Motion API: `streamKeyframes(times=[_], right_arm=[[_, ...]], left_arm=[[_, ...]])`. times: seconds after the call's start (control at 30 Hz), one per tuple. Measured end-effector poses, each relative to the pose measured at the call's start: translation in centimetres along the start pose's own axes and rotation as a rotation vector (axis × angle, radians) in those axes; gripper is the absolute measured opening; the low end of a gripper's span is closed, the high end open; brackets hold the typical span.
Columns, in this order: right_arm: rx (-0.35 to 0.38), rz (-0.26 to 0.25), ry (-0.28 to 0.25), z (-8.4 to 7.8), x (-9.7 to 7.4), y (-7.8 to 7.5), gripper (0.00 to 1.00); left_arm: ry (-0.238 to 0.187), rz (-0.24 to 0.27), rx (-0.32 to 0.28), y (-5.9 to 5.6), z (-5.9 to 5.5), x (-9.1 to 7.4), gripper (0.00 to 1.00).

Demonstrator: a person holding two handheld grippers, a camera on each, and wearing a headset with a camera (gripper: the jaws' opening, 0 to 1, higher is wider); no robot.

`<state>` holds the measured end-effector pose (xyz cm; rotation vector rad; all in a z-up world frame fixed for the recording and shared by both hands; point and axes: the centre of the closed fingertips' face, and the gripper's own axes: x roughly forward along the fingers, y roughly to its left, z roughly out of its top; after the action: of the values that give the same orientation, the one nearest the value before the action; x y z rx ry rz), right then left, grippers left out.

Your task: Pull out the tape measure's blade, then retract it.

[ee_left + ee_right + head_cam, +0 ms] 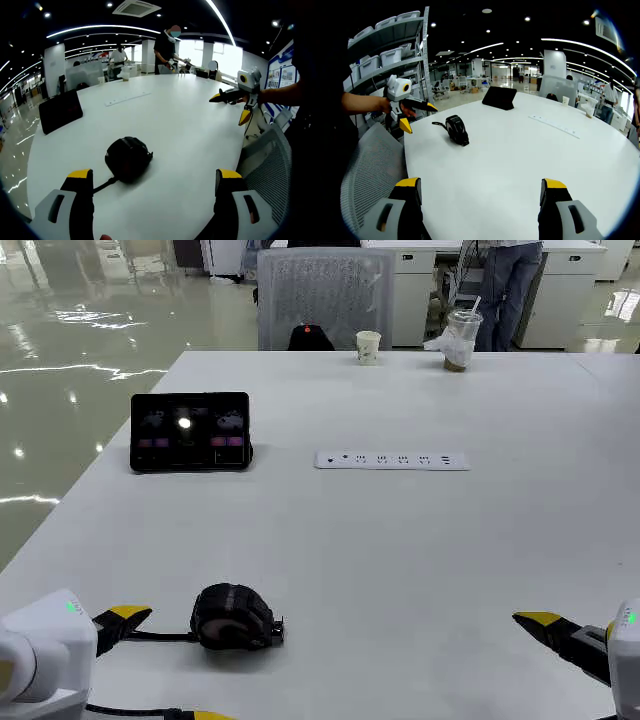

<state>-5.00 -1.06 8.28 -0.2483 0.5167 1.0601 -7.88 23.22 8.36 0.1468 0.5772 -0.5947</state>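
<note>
Both claws are held wide open, and nothing is gripped by either. The left claw (pixel 154 176) is kept low and level at the near-left corner of the white surface (pixel 400 560), with its jaws pointed at the tape measure (pixel 236 617). The tape measure lies just ahead of it with the blade retracted. The black strap (pixel 155 636) is stretched toward one jaw; whether they touch cannot be told. The right claw (pixel 481 183) is held level at the near-right part, well apart from the tape measure.

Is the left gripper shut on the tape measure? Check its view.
No: the left gripper has its jaws wide apart, and the tape measure lies on the table ahead of them.
</note>
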Motion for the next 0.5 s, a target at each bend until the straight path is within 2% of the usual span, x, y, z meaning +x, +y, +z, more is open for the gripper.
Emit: streamKeyframes(times=[0.5], right_arm=[[-0.067,0.054,0.031,0.2,1.6,-0.6,0.95]], left_arm=[[0.033,-0.032,0.017,0.5,0.2,0.7,0.99]])
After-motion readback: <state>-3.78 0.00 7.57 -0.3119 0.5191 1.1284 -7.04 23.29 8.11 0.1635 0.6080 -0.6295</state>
